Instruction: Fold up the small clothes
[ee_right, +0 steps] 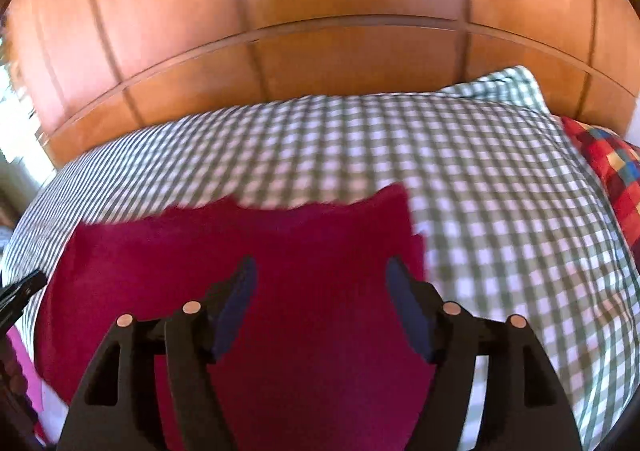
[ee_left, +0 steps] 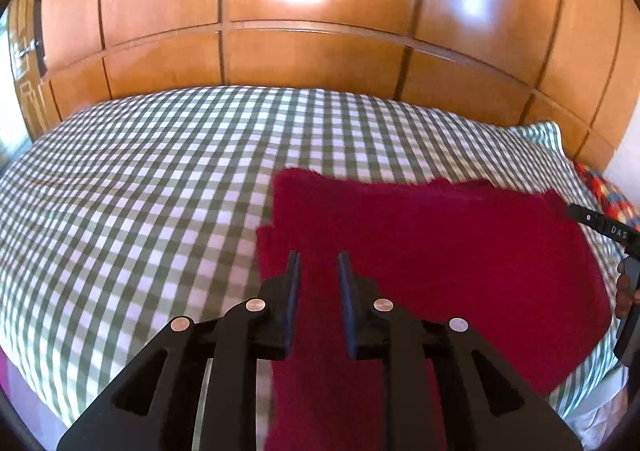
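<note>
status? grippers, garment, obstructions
Left gripper part open, right gripper wide open, both empty over the cloth. Red garment spread on checked bedcover, far edge uneven. Nothing on it.

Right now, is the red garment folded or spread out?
Mostly spread: the red garment lies flat across the checked bedcover. A stepped edge on its left side hints at a second layer; a fold there cannot be confirmed.

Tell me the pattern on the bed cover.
Green-and-white gingham check on the bed cover; clearest in the left wrist view.
</note>
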The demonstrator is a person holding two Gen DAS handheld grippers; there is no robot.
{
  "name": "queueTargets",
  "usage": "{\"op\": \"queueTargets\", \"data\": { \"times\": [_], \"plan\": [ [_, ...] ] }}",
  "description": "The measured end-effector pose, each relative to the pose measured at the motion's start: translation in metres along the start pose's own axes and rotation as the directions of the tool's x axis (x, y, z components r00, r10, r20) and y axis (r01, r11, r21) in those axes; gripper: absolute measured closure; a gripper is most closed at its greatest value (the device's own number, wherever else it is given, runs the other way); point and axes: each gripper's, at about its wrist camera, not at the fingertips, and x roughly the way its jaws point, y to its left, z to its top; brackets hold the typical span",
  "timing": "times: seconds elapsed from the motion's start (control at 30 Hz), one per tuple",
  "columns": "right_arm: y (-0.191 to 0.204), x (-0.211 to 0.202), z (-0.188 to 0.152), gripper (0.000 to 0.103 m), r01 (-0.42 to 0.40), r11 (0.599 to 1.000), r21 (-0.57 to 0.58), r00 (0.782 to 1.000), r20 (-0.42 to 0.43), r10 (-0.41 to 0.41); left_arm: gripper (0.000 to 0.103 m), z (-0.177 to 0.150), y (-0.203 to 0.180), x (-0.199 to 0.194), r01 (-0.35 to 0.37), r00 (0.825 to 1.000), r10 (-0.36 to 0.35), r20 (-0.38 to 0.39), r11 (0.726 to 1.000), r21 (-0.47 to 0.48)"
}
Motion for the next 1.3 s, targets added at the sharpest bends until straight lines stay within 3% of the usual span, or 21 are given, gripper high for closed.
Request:
{"op": "queueTargets", "data": {
  "times": [0.17,0.23,0.27,0.53,0.73,0.8,0.9,1.03,1.1,1.13,1.17,1.23,1.3],
  "plan": [
    [0.012,-0.011,-0.024,0.033,-0.011,1.000,0.015,1.000,-0.010,0.011,0.084,-0.019,-0.011,-0.007,-0.006,1.000,0.006,-0.009,0.999,0.039],
    [0.001,-0.018,-0.033,0.033,-0.011,0.998,0.056,1.000,-0.020,0.012,0.070,-0.026,-0.012,-0.010,-0.002,1.000,0.002,-0.014,0.999,0.042],
    [-0.003,-0.021,-0.038,0.033,-0.005,0.998,0.069,1.000,-0.027,0.007,0.068,-0.030,-0.012,-0.012,-0.002,1.000,0.003,-0.008,0.999,0.045],
    [-0.037,-0.044,-0.073,0.032,0.057,0.990,0.131,0.997,-0.065,-0.048,0.068,-0.041,-0.010,-0.016,-0.005,1.000,0.006,-0.013,0.999,0.043],
    [-0.051,-0.050,-0.085,0.033,0.046,0.979,0.197,0.997,-0.077,-0.031,0.068,-0.045,-0.002,-0.022,-0.025,1.000,0.025,-0.010,1.000,0.018],
    [-0.053,-0.051,-0.086,0.055,0.037,0.979,0.202,0.996,-0.083,-0.020,0.068,-0.048,0.007,-0.024,-0.034,0.999,0.033,-0.019,0.999,-0.014],
    [-0.053,-0.055,-0.087,0.065,0.028,0.978,0.205,0.997,-0.077,-0.012,0.051,-0.054,0.026,-0.030,-0.021,0.999,0.018,-0.034,0.996,-0.088],
    [-0.054,-0.057,-0.088,0.066,0.015,0.977,0.213,0.997,-0.074,0.001,0.050,-0.067,0.044,-0.039,0.059,0.997,-0.066,-0.044,0.988,-0.141],
    [-0.053,-0.057,-0.089,0.078,0.016,0.979,0.201,0.997,-0.075,-0.001,0.050,-0.074,0.045,-0.043,0.089,0.994,-0.096,-0.048,0.987,-0.130],
    [-0.052,-0.057,-0.089,0.082,0.020,0.981,0.192,0.997,-0.076,-0.005,0.059,-0.077,0.044,-0.043,0.102,0.992,-0.109,-0.056,0.988,-0.118],
    [-0.052,-0.057,-0.089,0.093,0.021,0.982,0.188,0.997,-0.075,-0.007,0.075,-0.080,0.043,-0.042,0.114,0.990,-0.122,-0.065,0.987,-0.111],
    [-0.053,-0.062,-0.089,0.096,0.020,0.983,0.181,0.998,-0.068,-0.008,0.093,-0.085,0.039,-0.039,0.152,0.983,-0.159,-0.087,0.985,-0.088],
    [-0.051,-0.067,-0.091,0.097,0.053,0.989,0.140,0.997,-0.064,-0.044,0.094,-0.088,0.033,-0.038,0.111,0.990,-0.114,-0.088,0.993,-0.035]
  ]
}}
